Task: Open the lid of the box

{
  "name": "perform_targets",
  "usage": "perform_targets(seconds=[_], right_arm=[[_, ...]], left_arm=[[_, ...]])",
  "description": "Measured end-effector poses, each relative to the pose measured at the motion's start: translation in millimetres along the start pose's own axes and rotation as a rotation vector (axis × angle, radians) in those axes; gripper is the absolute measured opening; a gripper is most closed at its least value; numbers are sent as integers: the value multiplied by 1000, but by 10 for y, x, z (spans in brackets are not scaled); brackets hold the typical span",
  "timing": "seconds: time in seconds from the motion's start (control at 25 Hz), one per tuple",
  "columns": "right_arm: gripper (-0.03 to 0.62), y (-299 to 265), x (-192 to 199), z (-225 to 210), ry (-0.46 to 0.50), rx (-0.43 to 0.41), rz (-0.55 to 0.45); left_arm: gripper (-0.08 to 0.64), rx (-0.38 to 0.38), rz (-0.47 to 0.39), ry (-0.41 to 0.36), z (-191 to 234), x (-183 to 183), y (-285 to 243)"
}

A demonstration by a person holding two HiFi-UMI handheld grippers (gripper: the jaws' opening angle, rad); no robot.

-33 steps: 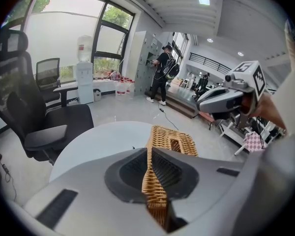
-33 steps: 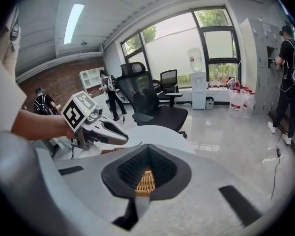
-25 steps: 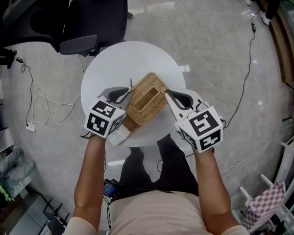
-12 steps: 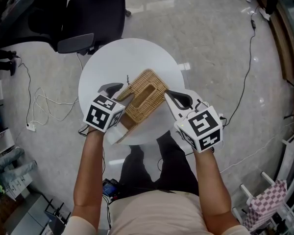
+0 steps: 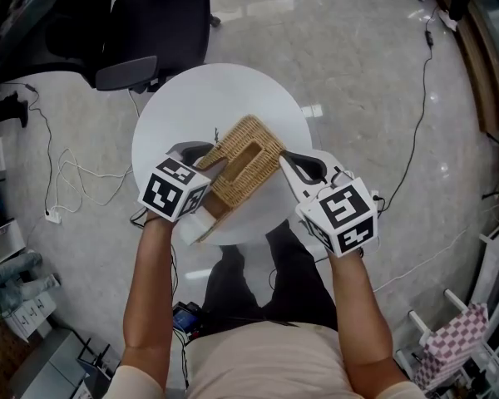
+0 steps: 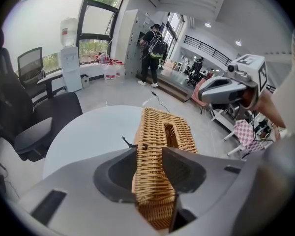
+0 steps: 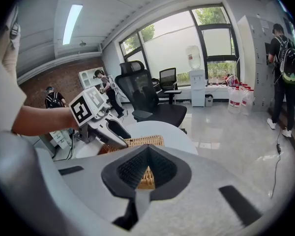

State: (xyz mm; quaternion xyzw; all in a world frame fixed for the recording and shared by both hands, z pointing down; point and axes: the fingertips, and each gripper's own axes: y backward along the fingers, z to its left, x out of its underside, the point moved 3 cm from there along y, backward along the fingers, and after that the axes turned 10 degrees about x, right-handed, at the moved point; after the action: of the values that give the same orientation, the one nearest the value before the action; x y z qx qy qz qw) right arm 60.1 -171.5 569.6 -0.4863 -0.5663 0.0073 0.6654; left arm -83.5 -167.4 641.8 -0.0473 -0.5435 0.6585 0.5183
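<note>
Just then the left hand-held gripper (image 6: 150, 156) had been opening its jaws, which stood wide around the lid (image 6: 160, 132) edge without pinching it. The box (image 5: 248, 160) lay on the worktop (image 5: 208, 98), long axis running away from that gripper. The right hand-held gripper (image 7: 147, 154) was clamped on its right side.

One wicker box (image 5: 248, 169) sits on one round white tabletop (image 5: 208, 98). There are two grippers, the left gripper (image 5: 208, 152) and the right gripper (image 5: 285, 159). Two black office chairs (image 5: 162, 15) stand nearby, plus one water dispenser (image 6: 70, 53). The right gripper view shows three people (image 7: 102, 82) in the background.
</note>
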Motion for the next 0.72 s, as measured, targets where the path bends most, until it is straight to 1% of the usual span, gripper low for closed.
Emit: perform_targets(seconds=[0.56,0.72], right_arm=[[-8,30,-58,123,5,-1,1],[-8,45,-43,136,3,-3,3]], left_arm=[[110,5,-54,-21,-168,-133,208],[101,-7,-68,-39,-233,-187,264]])
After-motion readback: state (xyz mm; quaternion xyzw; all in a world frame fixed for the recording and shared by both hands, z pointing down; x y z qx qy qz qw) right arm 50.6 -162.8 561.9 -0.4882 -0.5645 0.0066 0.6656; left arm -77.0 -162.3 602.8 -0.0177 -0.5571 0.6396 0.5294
